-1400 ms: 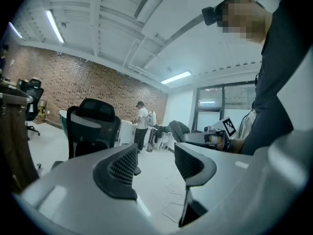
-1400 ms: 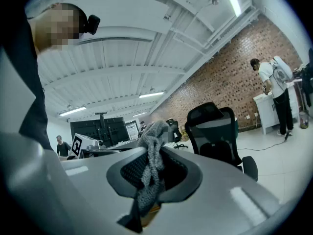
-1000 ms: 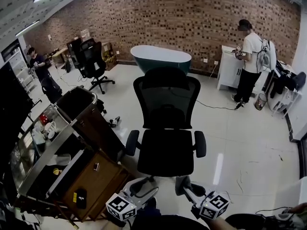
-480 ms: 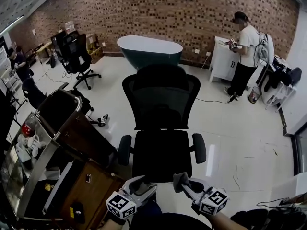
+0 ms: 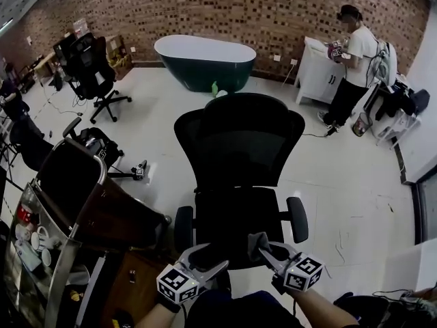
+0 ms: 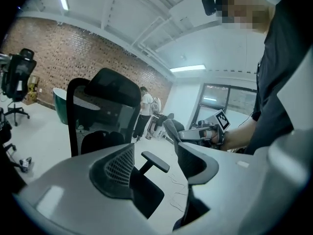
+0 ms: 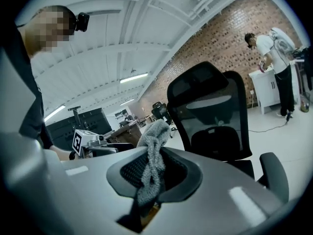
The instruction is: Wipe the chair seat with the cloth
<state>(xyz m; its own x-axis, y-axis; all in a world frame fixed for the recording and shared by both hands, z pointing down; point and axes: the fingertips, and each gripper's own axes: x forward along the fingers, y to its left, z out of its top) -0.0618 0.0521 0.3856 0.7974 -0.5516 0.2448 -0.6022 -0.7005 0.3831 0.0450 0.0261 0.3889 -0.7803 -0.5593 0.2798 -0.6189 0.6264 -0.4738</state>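
A black mesh office chair stands in front of me, its seat [image 5: 235, 221] low in the middle of the head view. Both grippers hover at the seat's front edge. My right gripper [image 5: 263, 246] is shut on a grey fluffy cloth [image 5: 257, 239]; in the right gripper view the cloth [image 7: 151, 153] hangs between the jaws of that gripper [image 7: 154, 175], with the chair back [image 7: 215, 111] beyond. My left gripper [image 5: 208, 260] is open and holds nothing. The left gripper view shows the gap of the left gripper [image 6: 156, 165], with the chair's armrest [image 6: 155, 161] seen through it.
A dark green bathtub [image 5: 205, 59] stands by the brick wall. A person [image 5: 351, 63] stands at a white cabinet [image 5: 317, 77] at back right. A black trolley [image 5: 75, 183] and wooden desk are close on the left. Another office chair [image 5: 89, 63] stands at back left.
The view has come closer to the chair and tilted down over it. Both grippers have moved forward to the seat's front edge, the right one still holding the cloth.
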